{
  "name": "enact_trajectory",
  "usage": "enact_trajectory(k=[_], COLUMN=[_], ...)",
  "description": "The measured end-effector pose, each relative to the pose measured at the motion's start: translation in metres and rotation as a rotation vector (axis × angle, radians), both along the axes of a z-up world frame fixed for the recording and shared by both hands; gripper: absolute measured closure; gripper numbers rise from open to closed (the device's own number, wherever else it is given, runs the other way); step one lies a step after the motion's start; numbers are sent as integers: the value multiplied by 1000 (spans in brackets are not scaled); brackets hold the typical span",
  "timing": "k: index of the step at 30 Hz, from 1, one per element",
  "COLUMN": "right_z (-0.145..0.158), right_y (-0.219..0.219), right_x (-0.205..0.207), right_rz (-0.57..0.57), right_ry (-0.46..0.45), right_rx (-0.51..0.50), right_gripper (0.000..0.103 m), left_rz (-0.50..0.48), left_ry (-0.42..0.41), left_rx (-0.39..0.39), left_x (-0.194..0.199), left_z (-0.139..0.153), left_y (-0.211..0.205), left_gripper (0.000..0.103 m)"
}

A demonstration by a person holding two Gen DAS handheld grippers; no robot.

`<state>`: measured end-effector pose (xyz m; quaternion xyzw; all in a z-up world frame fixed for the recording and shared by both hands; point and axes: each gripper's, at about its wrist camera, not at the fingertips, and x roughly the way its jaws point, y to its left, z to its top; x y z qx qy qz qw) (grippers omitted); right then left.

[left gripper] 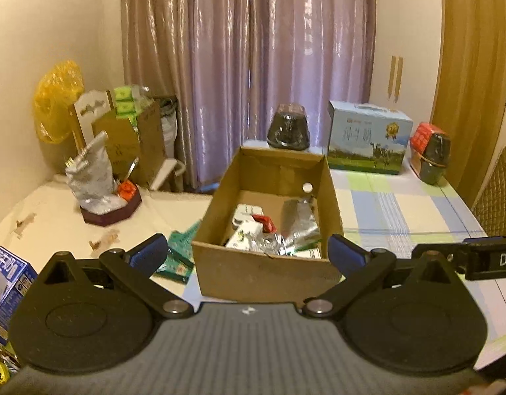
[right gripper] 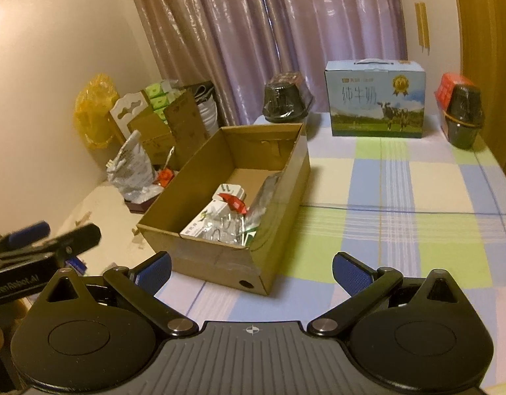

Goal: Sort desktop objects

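Observation:
An open cardboard box (left gripper: pixel 262 271) (right gripper: pixel 220 260) stands on the checked tablecloth and holds a white plug, a red packet (left gripper: pixel 264 223) (right gripper: pixel 233 202), a white carton and foil wrappers (left gripper: pixel 299 220) (right gripper: pixel 226 230). My left gripper (left gripper: pixel 249 251) is open and empty, its blue pads spread just in front of the box's near wall. My right gripper (right gripper: pixel 251 271) is open and empty too, held before the box's near right corner. A green packet (left gripper: pixel 178 256) lies flat left of the box. The other tool's arm (left gripper: pixel 486 260) (right gripper: pixel 32 256) shows at each view's edge.
A blue milk carton case (left gripper: pixel 368 138) (right gripper: pixel 376 98), two dark wrapped pots (left gripper: pixel 287 128) (right gripper: pixel 463 115) and a red packet stand at the table's far end. A foil bag on a dark tray (left gripper: pixel 101 177), cardboard boxes and a yellow bag (left gripper: pixel 57 98) fill the left. A blue box (left gripper: pixel 6 283) is near left.

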<state>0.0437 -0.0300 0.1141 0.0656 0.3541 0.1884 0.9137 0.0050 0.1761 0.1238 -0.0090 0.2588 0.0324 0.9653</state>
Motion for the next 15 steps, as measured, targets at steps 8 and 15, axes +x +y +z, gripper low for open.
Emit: enact_trajectory(k=[8, 15], right_z=[-4, -6], right_y=[0, 2], right_x=[-12, -17], right_rz=[-24, -23], right_ry=[0, 3], right_rx=[-47, -60], right_gripper=[2, 2], left_rz=[1, 17], left_ry=[15, 67], left_rx=[-16, -22], left_x=[-10, -14], left_z=[0, 0], left_y=[5, 3], left_gripper=[2, 1])
